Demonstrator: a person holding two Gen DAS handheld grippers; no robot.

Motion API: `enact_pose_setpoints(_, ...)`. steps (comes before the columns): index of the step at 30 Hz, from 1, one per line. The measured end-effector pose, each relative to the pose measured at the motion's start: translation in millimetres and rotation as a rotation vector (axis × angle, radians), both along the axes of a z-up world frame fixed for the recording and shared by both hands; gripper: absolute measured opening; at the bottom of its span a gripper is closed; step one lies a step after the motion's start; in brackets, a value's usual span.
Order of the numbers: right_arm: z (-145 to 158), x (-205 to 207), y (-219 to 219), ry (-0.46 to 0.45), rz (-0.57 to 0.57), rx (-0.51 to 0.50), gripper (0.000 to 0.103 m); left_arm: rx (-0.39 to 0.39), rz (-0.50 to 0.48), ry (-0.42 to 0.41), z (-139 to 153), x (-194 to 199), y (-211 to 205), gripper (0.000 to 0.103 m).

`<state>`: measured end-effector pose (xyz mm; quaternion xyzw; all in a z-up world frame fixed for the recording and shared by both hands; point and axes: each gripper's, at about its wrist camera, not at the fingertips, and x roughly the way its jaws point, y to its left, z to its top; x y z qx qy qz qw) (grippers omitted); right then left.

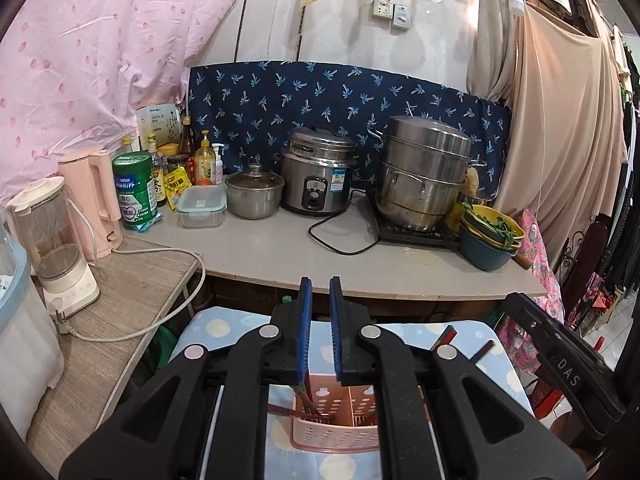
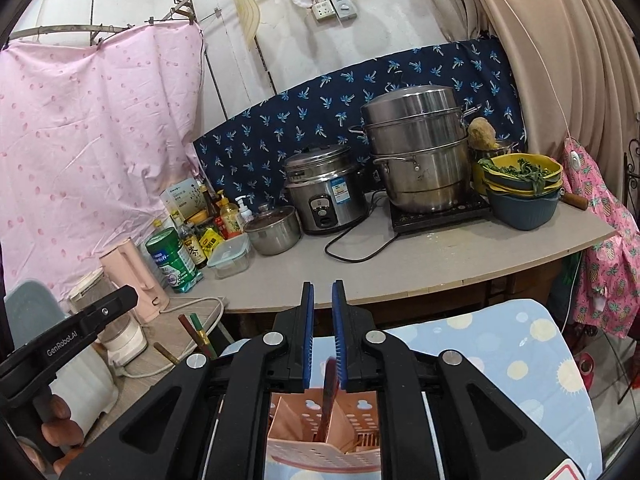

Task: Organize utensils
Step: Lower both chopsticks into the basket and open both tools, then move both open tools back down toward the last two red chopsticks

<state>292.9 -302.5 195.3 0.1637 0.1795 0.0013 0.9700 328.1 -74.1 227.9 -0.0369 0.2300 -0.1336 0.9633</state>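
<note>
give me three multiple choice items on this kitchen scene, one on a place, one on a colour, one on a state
1. Where does the pink utensil caddy stand?
A. on the grey counter beside the rice cooker
B. on the blue dotted cloth, right below the tools
C. on the induction hob

2. What colour is the kettle at the left end of the counter?
A. pink
B. black
C. green

3. How is the small steel pot next to the rice cooker?
A. uncovered
B. tipped on its side
C. covered by a glass lid

Answers: 1 B, the caddy sits on the blue dotted cloth under both tools in both wrist views. 2 A, its body and handle are pale pink. 3 C, a clear lid with a knob sits on top of it.
</note>
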Motion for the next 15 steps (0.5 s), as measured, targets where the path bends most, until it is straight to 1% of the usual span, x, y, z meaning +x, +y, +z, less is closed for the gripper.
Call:
enact_pose_setpoints(1, 0.4, -0.9, 0.1, 0.000, 0.000, 0.002, 0.013, -0.002, 0.000, 0.003, -0.3, -0.9, 0.8, 0.020)
enact_pose_setpoints(2, 0.7, -2.7, -0.3, 0.000, 0.000, 0.004, 0.015, -0.004, 0.004, 0.002, -0.5, -2.8, 2.3, 0.027)
enact_pose_setpoints(3, 1.3, -4.7, -0.6, -0.001, -0.001, 0.004, 0.016, -0.003, 0.009, -0.001, -0.3, -4.4, 3.1, 0.032)
enact_pose_setpoints(4, 2.0, -6.4, -1.1, -0.003, -0.002, 0.004, 0.018, 0.000, 0.011, -0.004, -0.2, -6.5, 3.7, 0.034)
enact_pose_setpoints(10, 6.5, -23.4, -0.6, -0.012, 0.003, 0.004, 0.023, 0.008, 0.012, 0.001, 0.1, -20.3, 10.2, 0.035)
enact_pose_setpoints(15, 3.9, -44.1, 2.8, -0.003, 0.015, 0.007, 0.025, 0.012, 0.012, 0.005, -0.5, -36.3, 16.5, 0.036)
